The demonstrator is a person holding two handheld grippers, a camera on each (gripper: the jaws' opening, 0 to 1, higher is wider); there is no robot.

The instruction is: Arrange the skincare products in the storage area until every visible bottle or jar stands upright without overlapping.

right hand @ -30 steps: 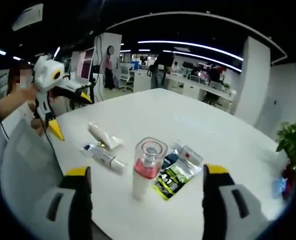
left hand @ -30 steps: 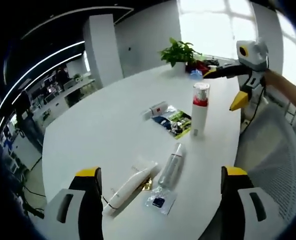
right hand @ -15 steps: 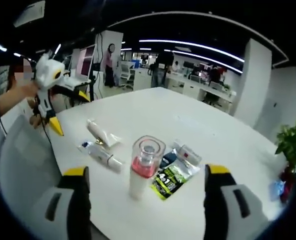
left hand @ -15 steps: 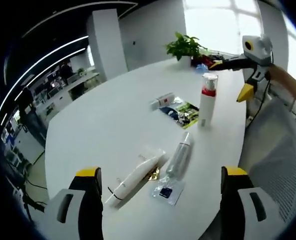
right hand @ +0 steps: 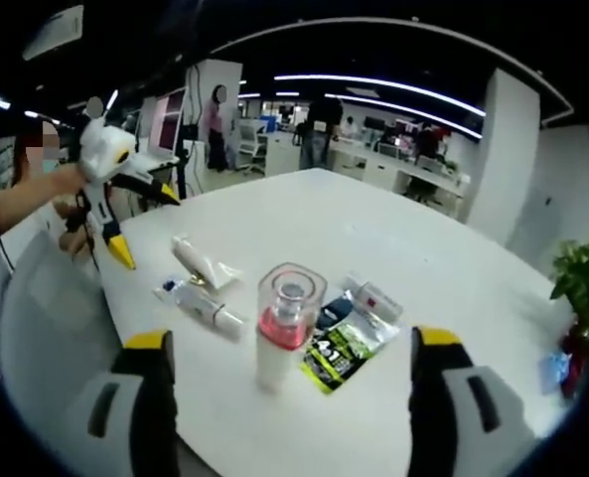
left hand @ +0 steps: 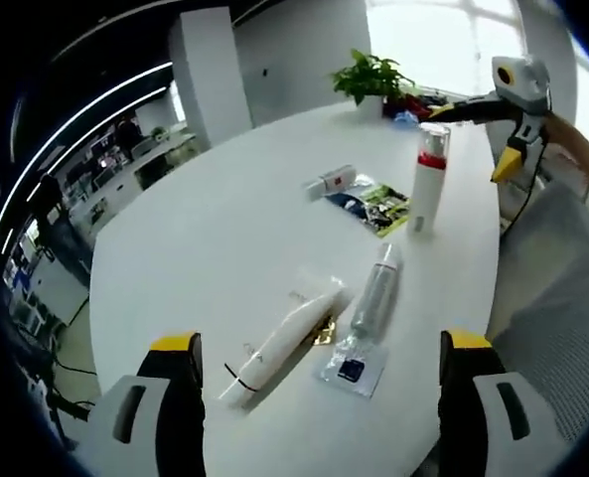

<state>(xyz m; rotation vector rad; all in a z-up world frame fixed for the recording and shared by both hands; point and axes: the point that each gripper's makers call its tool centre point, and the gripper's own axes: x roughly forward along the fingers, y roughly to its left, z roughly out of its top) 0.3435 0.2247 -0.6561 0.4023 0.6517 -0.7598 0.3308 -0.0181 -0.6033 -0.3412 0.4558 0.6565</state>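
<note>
We hold both grippers above the near edge of a white table [left hand: 205,238], each with its jaws spread wide and nothing between them. In the left gripper view, the left gripper [left hand: 319,397] looks down on a white tube [left hand: 286,340] and a clear bottle [left hand: 375,294], both lying flat side by side, with a small plastic packet [left hand: 352,366] at the bottle's near end. Farther off, 1 white bottle [left hand: 428,179] with a red band and clear cap stands upright beside a green sachet [left hand: 373,206] and a small lying tube [left hand: 331,183]. The right gripper [left hand: 481,129] hovers past the upright bottle. In the right gripper view, the right gripper [right hand: 289,397] faces that upright bottle.
</note>
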